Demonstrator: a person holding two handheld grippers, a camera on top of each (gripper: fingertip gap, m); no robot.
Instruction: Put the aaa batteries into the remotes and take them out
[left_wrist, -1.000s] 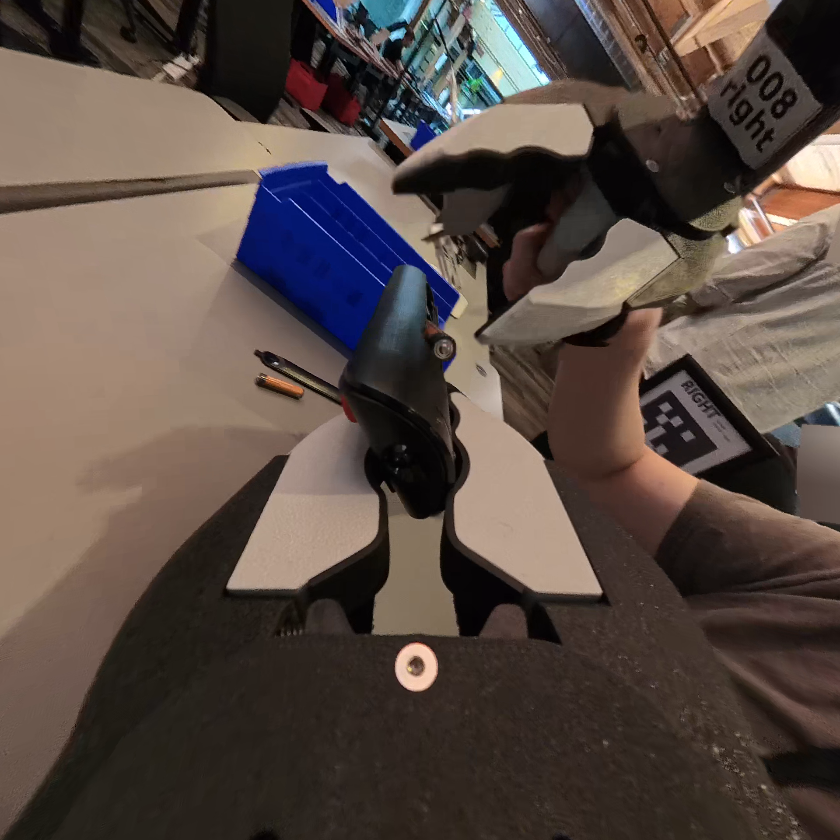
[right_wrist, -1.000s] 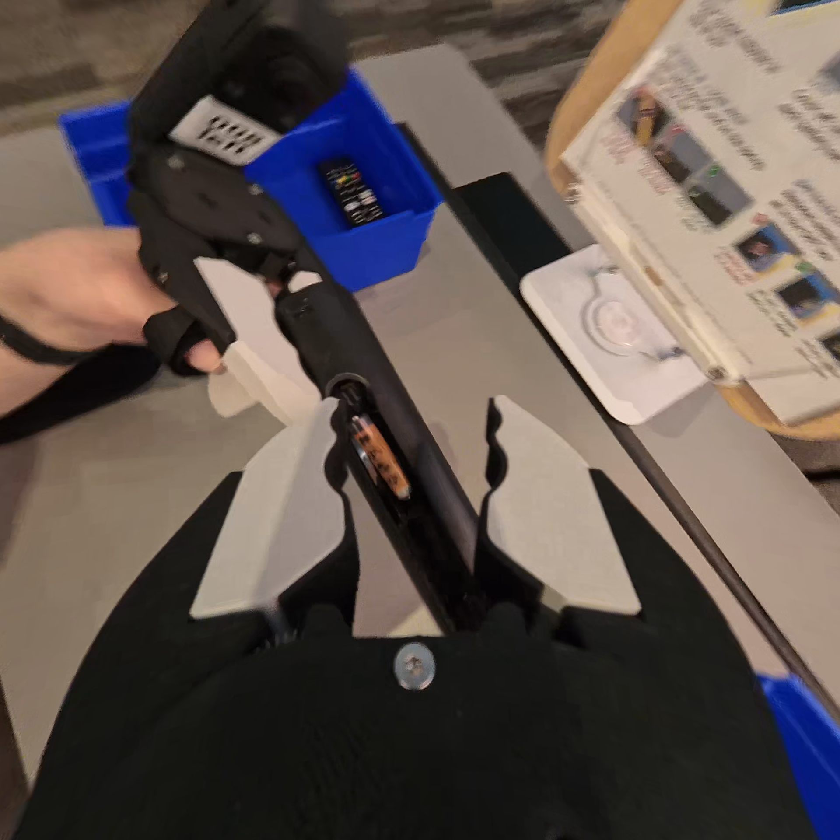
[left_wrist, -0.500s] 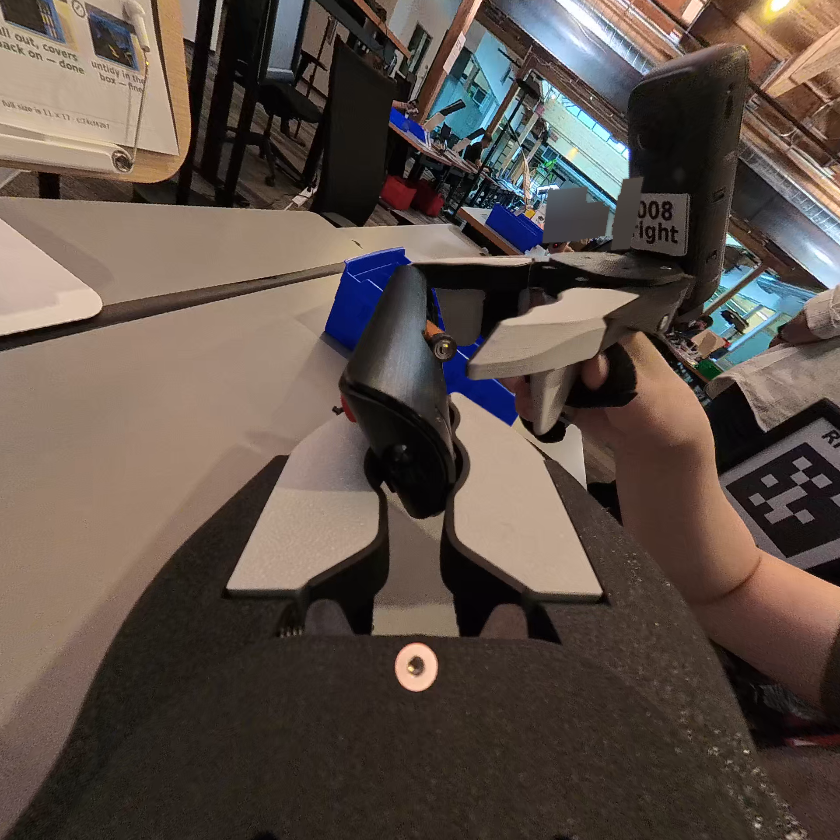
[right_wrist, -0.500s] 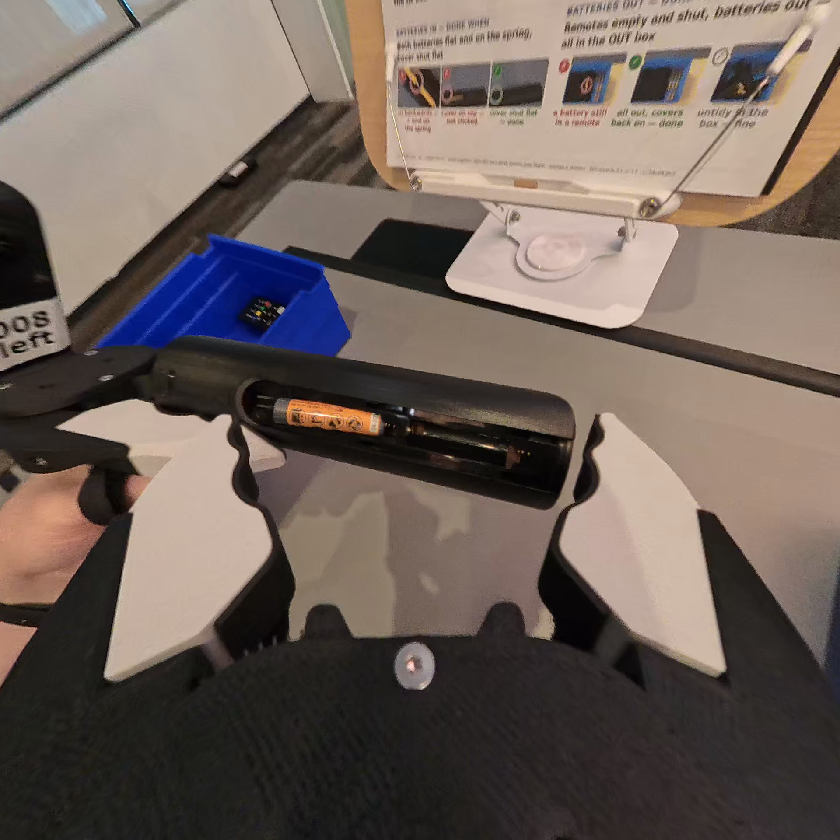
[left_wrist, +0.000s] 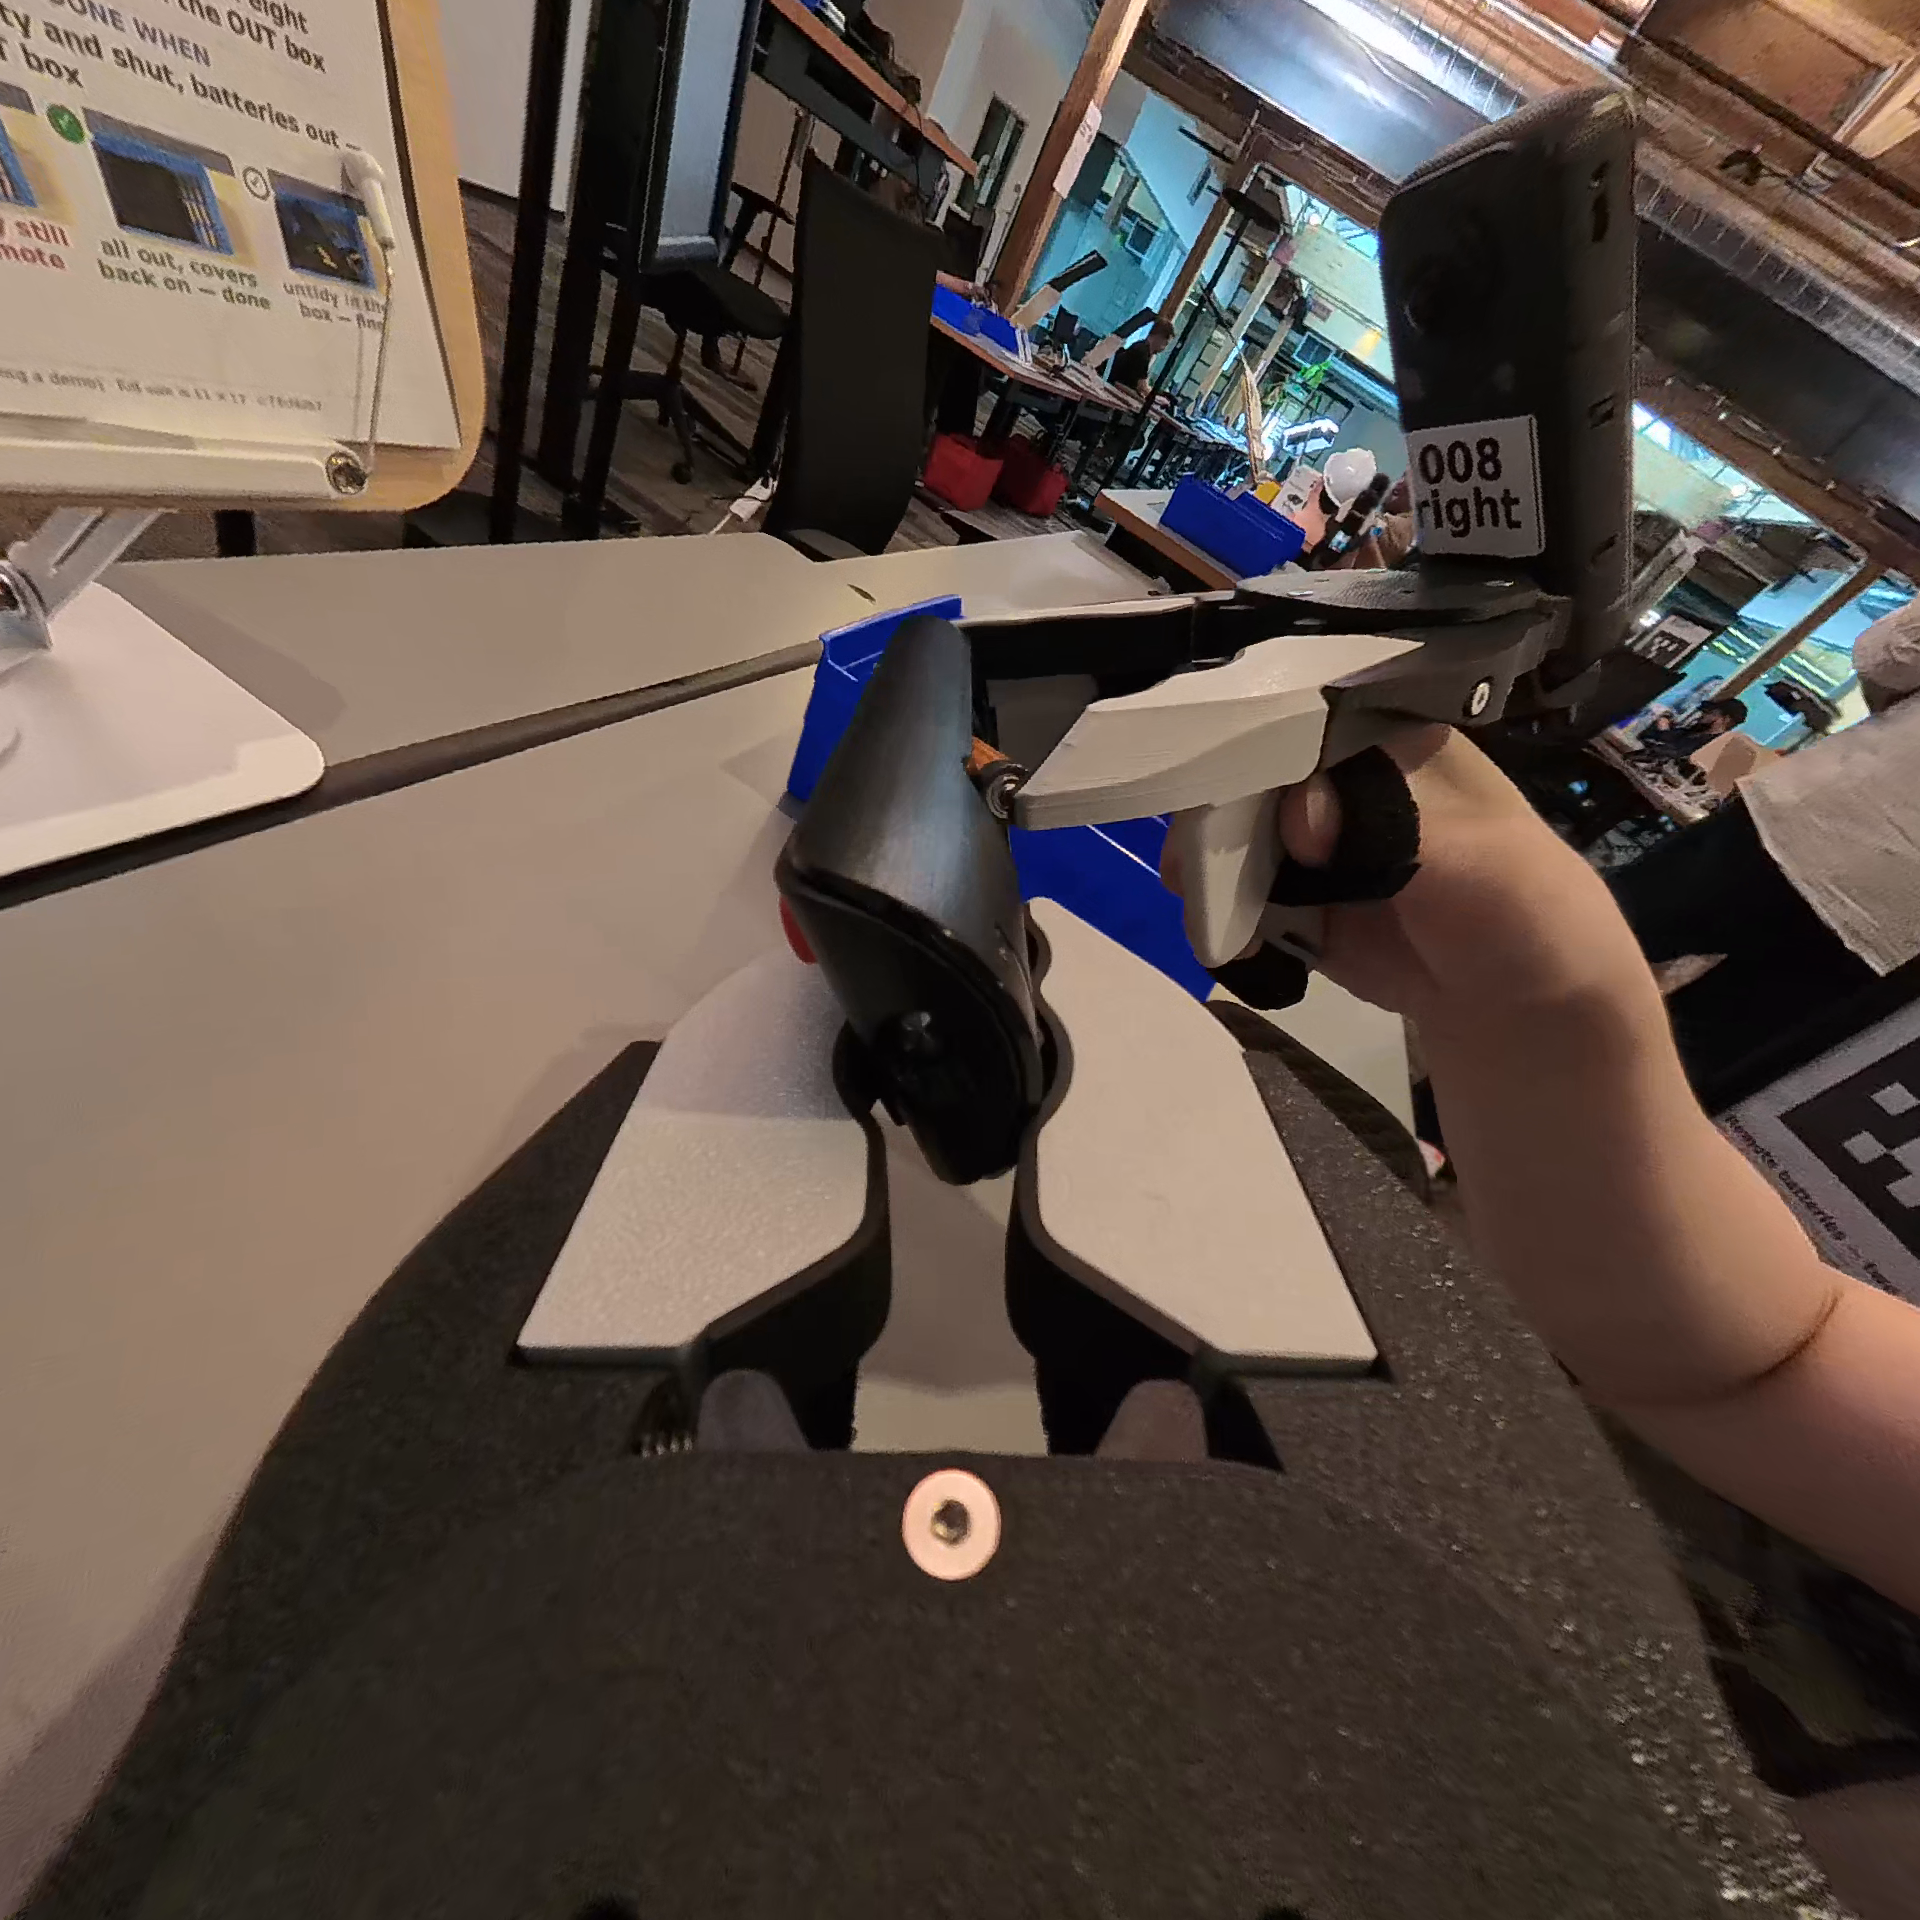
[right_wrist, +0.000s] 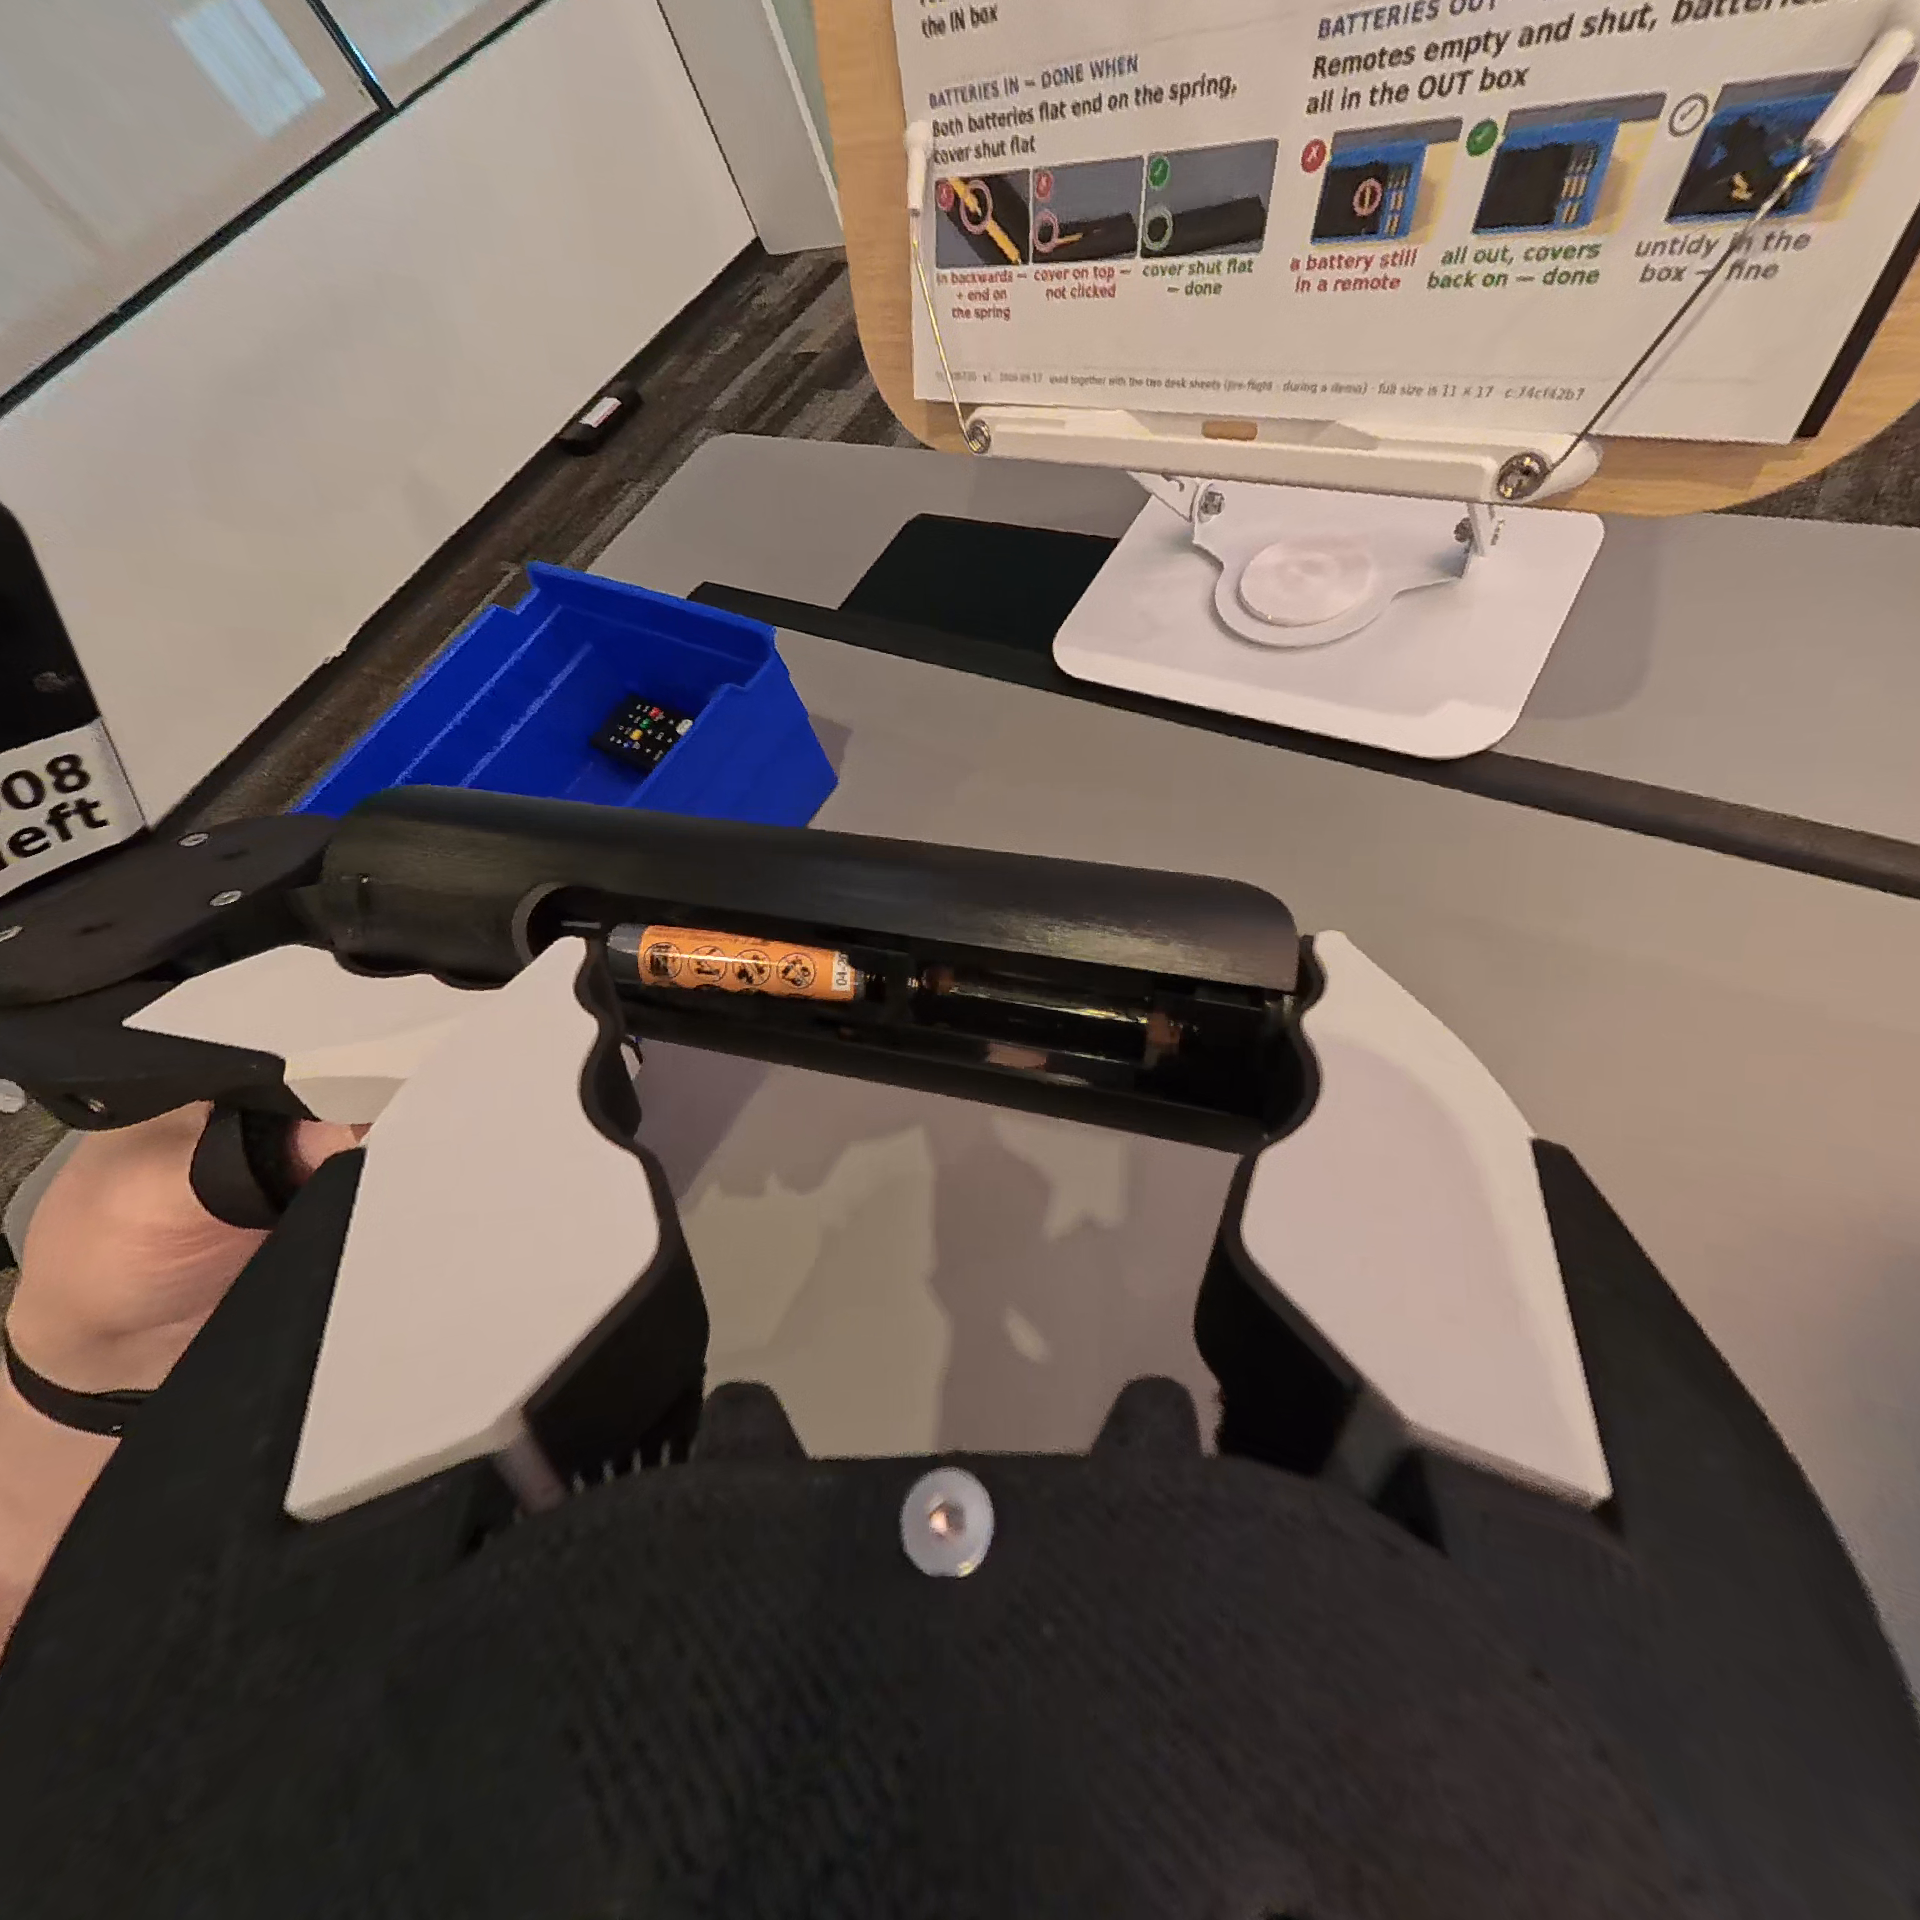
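Note:
A black remote (left_wrist: 914, 831) is held off the grey table by one end in my shut left gripper (left_wrist: 945, 997). In the right wrist view the remote (right_wrist: 831, 873) lies crosswise with its battery compartment open and facing me. An orange and black AAA battery (right_wrist: 743, 966) sits in the left half. The right half is dark and I cannot tell what is in it. My right gripper (right_wrist: 951, 997) is open wide, one fingertip at each end of the compartment. It also shows in the left wrist view (left_wrist: 1039, 707), right of the remote.
A blue bin (right_wrist: 540, 717) with a small black buttoned object (right_wrist: 644, 727) in it stands on the table beyond the remote. A white stand (right_wrist: 1330, 613) with an instruction sheet stands at the back. Another blue bin (left_wrist: 1091, 873) lies behind the remote in the left wrist view.
The right gripper swung from lying along the remote to facing it crosswise, opened wider, and came close to the compartment. The left gripper kept hold and turned the remote level.

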